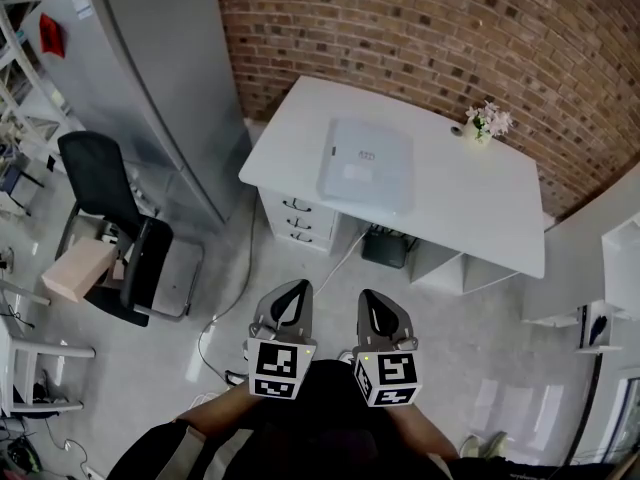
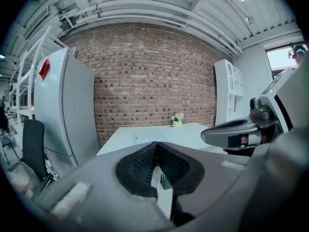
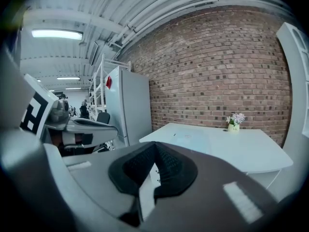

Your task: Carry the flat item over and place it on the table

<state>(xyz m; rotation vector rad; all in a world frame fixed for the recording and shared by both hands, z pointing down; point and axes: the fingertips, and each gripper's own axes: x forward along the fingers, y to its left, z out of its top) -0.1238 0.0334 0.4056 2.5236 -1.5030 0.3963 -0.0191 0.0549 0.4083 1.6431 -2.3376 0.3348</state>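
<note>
A flat, pale, rounded-square item (image 1: pixel 365 165) lies on the left half of the white table (image 1: pixel 480 208) against the brick wall. In the right gripper view the flat item (image 3: pixel 190 140) shows as a faint bluish patch on the tabletop. Both grippers are held close to the person's body, well short of the table, pointing toward it. The left gripper (image 1: pixel 297 286) (image 2: pixel 155 144) is shut with nothing between its jaws. Beside it, the right gripper (image 1: pixel 370 296) (image 3: pixel 155 145) is likewise shut and holds nothing.
A small vase of flowers (image 1: pixel 482 124) stands at the table's far right. A tall grey cabinet (image 1: pixel 150 78) rises left of the table, with a black office chair (image 1: pixel 120 218) and a cardboard box (image 1: pixel 78 270) before it. White shelving (image 1: pixel 620 268) stands at the right.
</note>
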